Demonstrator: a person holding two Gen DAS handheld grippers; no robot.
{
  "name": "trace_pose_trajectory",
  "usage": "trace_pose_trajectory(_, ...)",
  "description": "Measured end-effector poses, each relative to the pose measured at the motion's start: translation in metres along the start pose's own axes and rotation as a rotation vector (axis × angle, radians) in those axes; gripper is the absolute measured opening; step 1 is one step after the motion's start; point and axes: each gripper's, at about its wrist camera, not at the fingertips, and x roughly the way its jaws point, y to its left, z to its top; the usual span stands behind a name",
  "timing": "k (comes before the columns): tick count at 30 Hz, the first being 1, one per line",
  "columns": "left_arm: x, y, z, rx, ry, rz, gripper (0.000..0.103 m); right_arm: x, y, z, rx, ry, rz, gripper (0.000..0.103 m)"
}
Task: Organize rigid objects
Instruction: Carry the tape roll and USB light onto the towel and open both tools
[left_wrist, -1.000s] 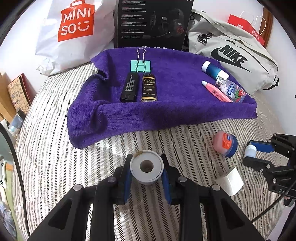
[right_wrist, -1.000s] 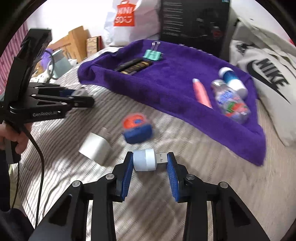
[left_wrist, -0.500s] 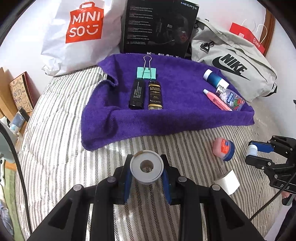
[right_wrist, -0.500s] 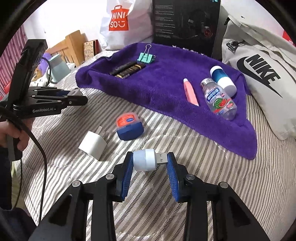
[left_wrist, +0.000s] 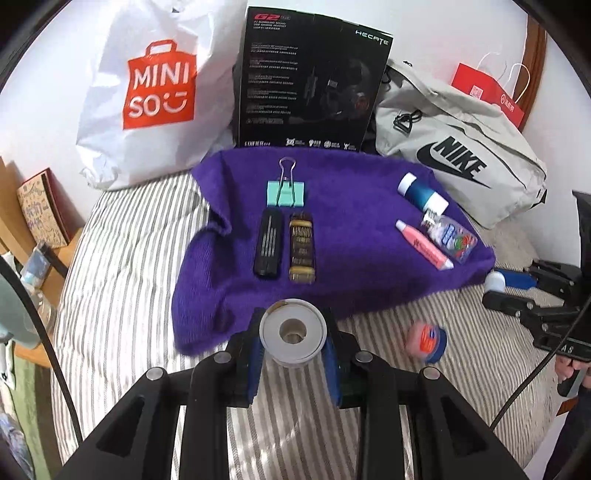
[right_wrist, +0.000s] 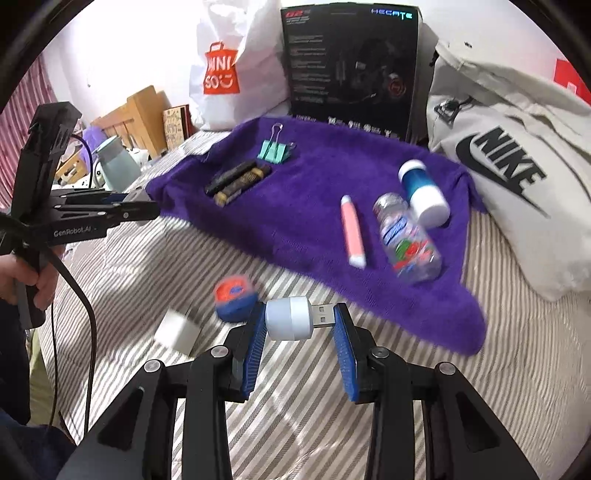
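left gripper (left_wrist: 292, 356) fingers clenched on the tape roll (left_wrist: 292, 332), held above the bed (left_wrist: 122, 258) at the near edge of the towel (left_wrist: 351, 236). on the towel, left to right: clip (left_wrist: 286, 192), black bar (left_wrist: 268, 247), gold bar (left_wrist: 301, 252), then pink tube (left_wrist: 423, 248), bottle (left_wrist: 452, 240), blue jar (left_wrist: 423, 192). on the bed off the towel: white cube (right_wrist: 177, 330) and tin (right_wrist: 234, 297). right gripper (right_wrist: 300, 326) fingers clenched on the usb light (right_wrist: 299, 317), gripped end to end. risk: metal plug on the right pad is a small contact, so it could pivot or slip on a fast move. roll is round, could roll off the soft towel if dropped on edge; lay it flat.
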Motion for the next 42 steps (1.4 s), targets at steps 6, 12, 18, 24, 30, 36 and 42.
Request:
trace_pose_trajectory(6, 0.011, 0.006, 0.019, -0.008, 0.000, -0.005, 0.027, 0.007, -0.013, 0.037, -0.012, -0.027, -0.005, 0.036)
trace_pose_trajectory(12, 0.023, 0.016, 0.029, -0.021, 0.008, -0.001, 0.027, 0.046, -0.019, 0.066, -0.016, 0.021, 0.017, 0.036)
trace_pose_trajectory(18, 0.031, 0.023, 0.034, -0.025, 0.012, -0.008, 0.027, 0.074, -0.015, 0.072, -0.024, 0.081, 0.033, 0.036)
trace_pose_trajectory(24, 0.038, 0.028, 0.040, -0.027, 0.019, -0.017, 0.027, 0.089, -0.012, 0.072, -0.040, 0.130, 0.019, 0.036)
trace_pose_trajectory(30, 0.042, 0.028, 0.044, -0.022, 0.022, -0.024, 0.027, 0.093, -0.011, 0.077, -0.050, 0.156, 0.017, 0.036)
trace_pose_trajectory(36, 0.050, 0.023, 0.051, -0.008, 0.034, -0.031, 0.027, 0.095, -0.014, 0.080, -0.055, 0.177, 0.016, 0.047)
trace_pose_trajectory(42, 0.062, 0.010, 0.059, 0.009, 0.048, -0.046, 0.027, 0.087, -0.028, 0.080, 0.005, 0.173, 0.062, 0.051)
